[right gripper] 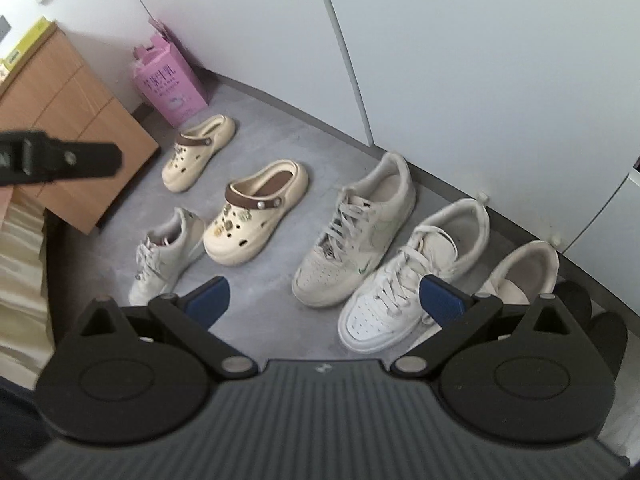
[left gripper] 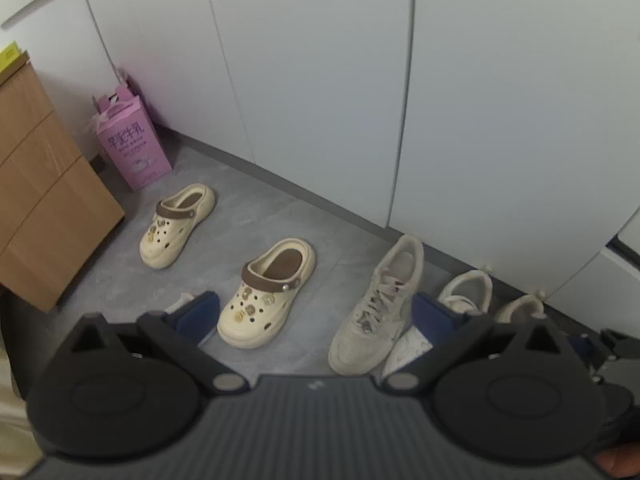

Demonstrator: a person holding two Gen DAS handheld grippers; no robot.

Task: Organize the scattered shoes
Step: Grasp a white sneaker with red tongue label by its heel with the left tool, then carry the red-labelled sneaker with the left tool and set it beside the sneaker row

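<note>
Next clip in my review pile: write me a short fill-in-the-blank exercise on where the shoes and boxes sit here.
1. Each cream foam clog has a strap coloured ____.
2. The pink printed carton stands against the white cabinet doors, beside the ____ cardboard box.
3. Both the left tongs and the right tongs are ____ and hold nothing.
4. The number of cream clogs on the grey floor is ____.

Missing words: brown; brown; open; two
</note>
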